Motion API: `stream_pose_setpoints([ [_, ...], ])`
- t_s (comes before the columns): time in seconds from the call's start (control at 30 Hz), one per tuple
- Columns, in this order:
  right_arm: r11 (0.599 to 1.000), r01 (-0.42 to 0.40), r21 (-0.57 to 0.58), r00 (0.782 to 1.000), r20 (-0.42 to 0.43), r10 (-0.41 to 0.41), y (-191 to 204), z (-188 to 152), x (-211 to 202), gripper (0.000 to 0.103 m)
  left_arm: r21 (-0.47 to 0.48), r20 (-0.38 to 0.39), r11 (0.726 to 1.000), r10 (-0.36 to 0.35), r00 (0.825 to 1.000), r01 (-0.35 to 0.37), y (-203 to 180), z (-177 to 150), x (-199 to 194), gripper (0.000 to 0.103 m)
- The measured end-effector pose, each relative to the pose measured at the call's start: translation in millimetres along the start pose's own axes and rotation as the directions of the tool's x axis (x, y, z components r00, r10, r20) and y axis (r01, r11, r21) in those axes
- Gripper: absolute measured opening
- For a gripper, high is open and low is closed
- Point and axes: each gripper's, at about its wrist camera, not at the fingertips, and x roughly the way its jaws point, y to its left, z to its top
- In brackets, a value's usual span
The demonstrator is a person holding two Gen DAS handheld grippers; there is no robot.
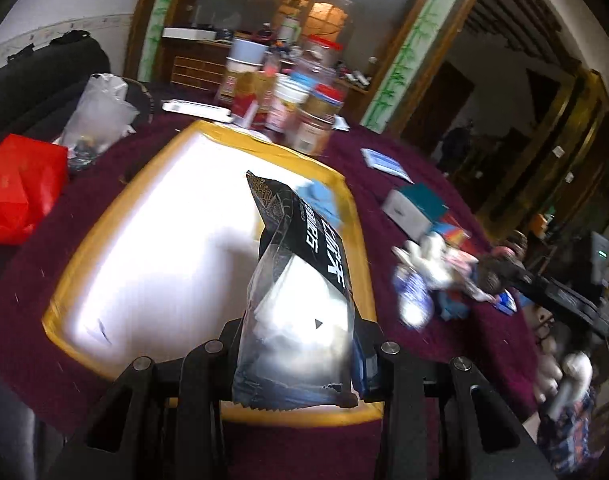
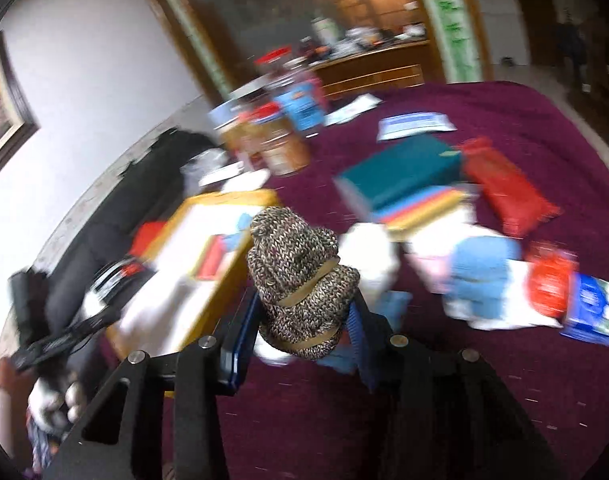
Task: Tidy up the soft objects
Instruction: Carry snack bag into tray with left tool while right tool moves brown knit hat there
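In the left wrist view my left gripper [image 1: 300, 334] is shut on a black and clear plastic packet [image 1: 300, 272] with white contents. It holds the packet upright over the near edge of a white tray with a yellow rim [image 1: 208, 130]. A blue soft item [image 1: 318, 200] lies in the tray's far right corner. In the right wrist view my right gripper [image 2: 304, 306] is shut on a brown speckled knitted bundle [image 2: 292, 248] wrapped with tan bands. That bundle hangs above the maroon cloth, just right of the tray [image 2: 232, 200].
Jars [image 1: 316, 120] stand behind the tray. A red bag [image 1: 20, 188] and a clear plastic bag [image 1: 100, 120] lie to its left. A teal box [image 2: 404, 172], a red pouch [image 2: 504, 192] and a blue and white cloth pile [image 2: 484, 276] cover the maroon tablecloth [image 2: 464, 400].
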Motion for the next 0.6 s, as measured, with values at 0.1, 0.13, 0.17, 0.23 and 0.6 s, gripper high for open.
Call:
stream_pose_setpoints([
  [0.1,0.997,-0.072,-0.03,0.996,-0.057,0.07,32,8,27,0.042,-0.044,-0.024,0.999,0.002,1.0,-0.003,20,24,16,0.039],
  [0.13,0.995,-0.085,-0.051,0.994,-0.074,0.081,45,10,36,0.042,-0.048,-0.03,0.999,0.01,0.999,-0.012,26,34,25,0.039],
  [0.17,0.993,-0.091,-0.071,0.993,-0.085,0.085,56,12,44,0.042,-0.045,-0.035,0.999,0.021,0.999,-0.022,29,40,30,0.039],
  [0.23,0.988,-0.117,-0.099,0.987,-0.123,0.104,78,16,63,0.042,-0.032,-0.047,0.998,0.049,0.998,-0.05,33,53,44,0.039],
  [0.6,0.978,-0.201,-0.064,0.906,-0.391,0.161,130,7,166,0.042,-0.107,-0.104,0.985,0.125,0.987,-0.136,69,90,109,0.044],
])
